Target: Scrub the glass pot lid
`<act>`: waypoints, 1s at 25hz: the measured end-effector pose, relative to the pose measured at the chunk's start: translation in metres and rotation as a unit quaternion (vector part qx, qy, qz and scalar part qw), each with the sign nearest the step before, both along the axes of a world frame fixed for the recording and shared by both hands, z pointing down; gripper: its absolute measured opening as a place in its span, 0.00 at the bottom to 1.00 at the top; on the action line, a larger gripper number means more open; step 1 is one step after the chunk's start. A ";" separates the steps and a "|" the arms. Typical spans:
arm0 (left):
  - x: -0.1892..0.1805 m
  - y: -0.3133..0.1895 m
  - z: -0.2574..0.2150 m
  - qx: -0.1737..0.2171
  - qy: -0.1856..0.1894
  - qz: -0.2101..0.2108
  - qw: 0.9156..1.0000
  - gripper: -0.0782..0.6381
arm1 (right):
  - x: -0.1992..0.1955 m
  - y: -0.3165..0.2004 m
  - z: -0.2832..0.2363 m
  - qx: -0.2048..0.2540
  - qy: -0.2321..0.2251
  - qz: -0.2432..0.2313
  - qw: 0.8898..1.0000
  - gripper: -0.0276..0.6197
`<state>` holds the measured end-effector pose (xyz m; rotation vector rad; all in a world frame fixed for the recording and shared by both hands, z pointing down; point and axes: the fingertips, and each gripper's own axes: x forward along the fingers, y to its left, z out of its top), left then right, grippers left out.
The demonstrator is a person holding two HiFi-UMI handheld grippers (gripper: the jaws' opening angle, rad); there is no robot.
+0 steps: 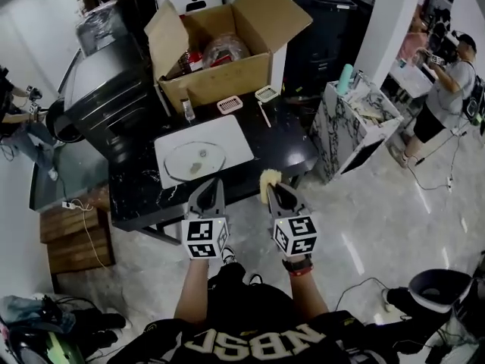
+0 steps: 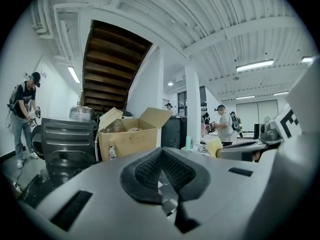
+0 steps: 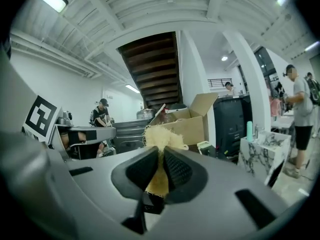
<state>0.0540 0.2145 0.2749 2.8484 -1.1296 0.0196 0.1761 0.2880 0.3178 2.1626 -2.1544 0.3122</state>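
Right tongs point(image 1: 273, 189) pinch a yellow sponge point(image 1: 267, 179); left tongs point(image 1: 214, 186) are closed, empty. Glass lid point(image 1: 195, 160) lies on the bench's point(image 1: 292, 139) white mat point(image 1: 231, 133).

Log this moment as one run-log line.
left gripper: shut, empty | right gripper: shut on yellow scrubber | glass pot lid: on white mat, untouched
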 end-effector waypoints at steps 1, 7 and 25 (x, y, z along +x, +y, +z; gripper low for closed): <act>-0.001 -0.009 0.006 -0.005 -0.002 -0.004 1.000 0.13 | -0.001 -0.011 0.005 -0.001 -0.002 -0.006 1.000 0.11; -0.008 -0.095 0.022 -0.018 0.006 -0.033 0.999 0.13 | -0.009 -0.099 0.018 -0.016 0.012 -0.046 0.999 0.11; -0.114 -0.281 0.115 -0.137 -0.062 -0.177 0.973 0.13 | -0.099 -0.330 0.058 -0.066 0.020 -0.225 0.972 0.11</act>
